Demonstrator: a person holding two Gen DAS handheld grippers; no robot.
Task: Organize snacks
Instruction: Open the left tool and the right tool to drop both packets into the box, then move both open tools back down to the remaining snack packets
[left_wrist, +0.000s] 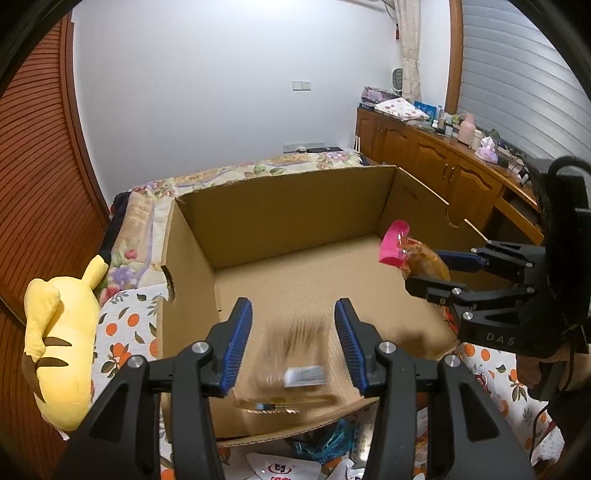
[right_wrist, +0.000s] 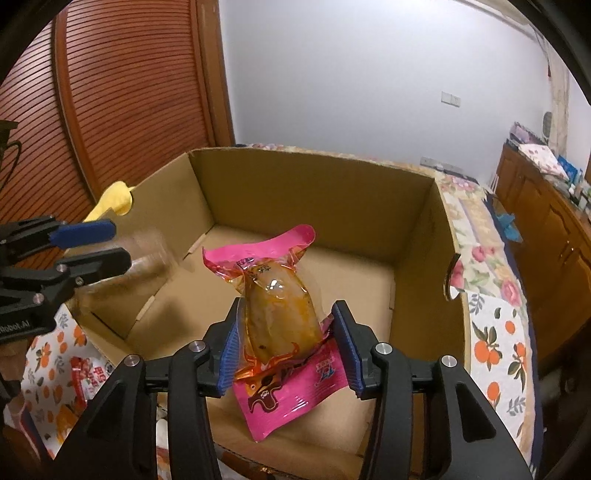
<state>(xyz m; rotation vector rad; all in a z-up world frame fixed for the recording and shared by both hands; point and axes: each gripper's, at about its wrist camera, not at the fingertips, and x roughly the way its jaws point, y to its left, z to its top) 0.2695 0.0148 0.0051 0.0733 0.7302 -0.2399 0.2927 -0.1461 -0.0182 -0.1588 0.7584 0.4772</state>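
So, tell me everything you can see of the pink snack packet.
The pink snack packet is glossy plastic with a clear window showing an orange-brown piece of food. It stands roughly upright between the pads of the right gripper, top seal curled over, bottom edge low over the floor of the cardboard box.

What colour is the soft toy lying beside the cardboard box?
The soft toy is yellow with brown stripes, seen best in the left wrist view.

One cardboard box (left_wrist: 280, 206), one pink snack packet (right_wrist: 280, 314), one blurred clear packet (left_wrist: 295, 369), one yellow plush toy (left_wrist: 62, 339).
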